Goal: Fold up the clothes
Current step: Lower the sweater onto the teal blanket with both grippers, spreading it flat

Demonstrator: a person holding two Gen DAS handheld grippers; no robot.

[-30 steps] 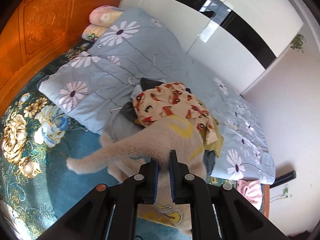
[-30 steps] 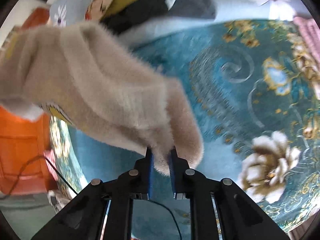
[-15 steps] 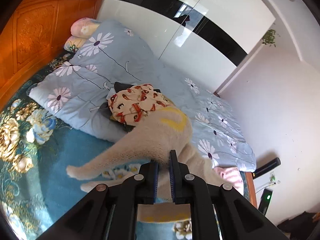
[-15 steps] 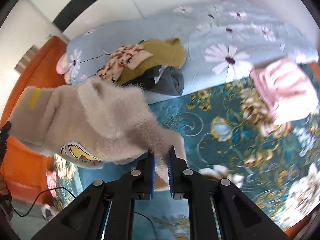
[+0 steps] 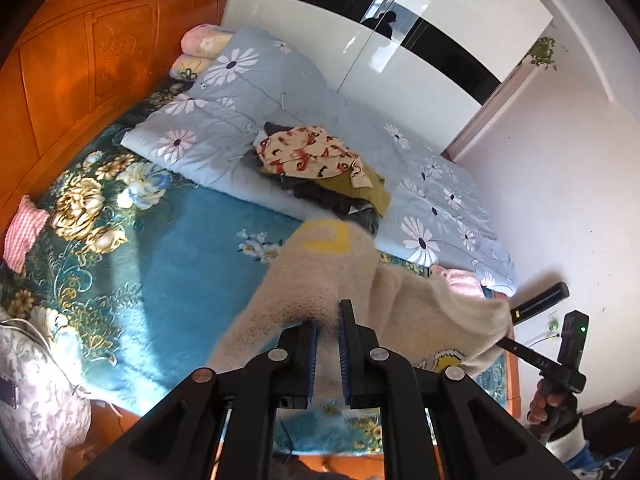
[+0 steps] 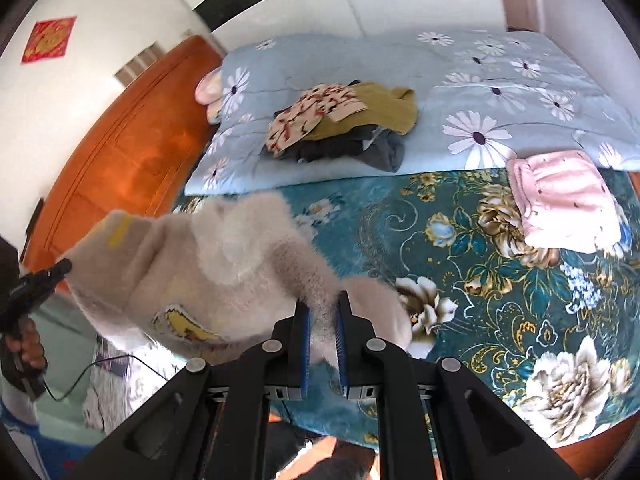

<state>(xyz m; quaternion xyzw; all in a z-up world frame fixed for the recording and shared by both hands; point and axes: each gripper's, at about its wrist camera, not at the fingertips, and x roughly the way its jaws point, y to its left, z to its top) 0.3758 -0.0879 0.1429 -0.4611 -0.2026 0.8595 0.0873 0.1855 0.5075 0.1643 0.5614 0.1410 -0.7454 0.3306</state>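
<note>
A fuzzy beige sweater (image 5: 328, 276) with yellow patches hangs in the air above the bed, stretched between both grippers. My left gripper (image 5: 328, 320) is shut on one part of it. My right gripper (image 6: 322, 312) is shut on another part of the sweater (image 6: 208, 276). The right gripper also shows at the far right of the left wrist view (image 5: 516, 320), and the left gripper at the left edge of the right wrist view (image 6: 60, 270). A pile of unfolded clothes (image 5: 320, 164) lies on the blue daisy quilt (image 5: 224, 120); it also shows in the right wrist view (image 6: 344, 124).
The bed has a teal floral cover (image 6: 500, 280) and an orange wooden headboard (image 5: 80, 64). A folded pink garment (image 6: 564, 200) lies at the quilt's edge. A pink knitted piece (image 5: 24, 228) lies by the headboard. A white and black wardrobe (image 5: 400, 24) stands behind the bed.
Both grippers have lifted and pulled back from the bed, carrying the sweater up off the cover. The sweater now hangs spread between them.
</note>
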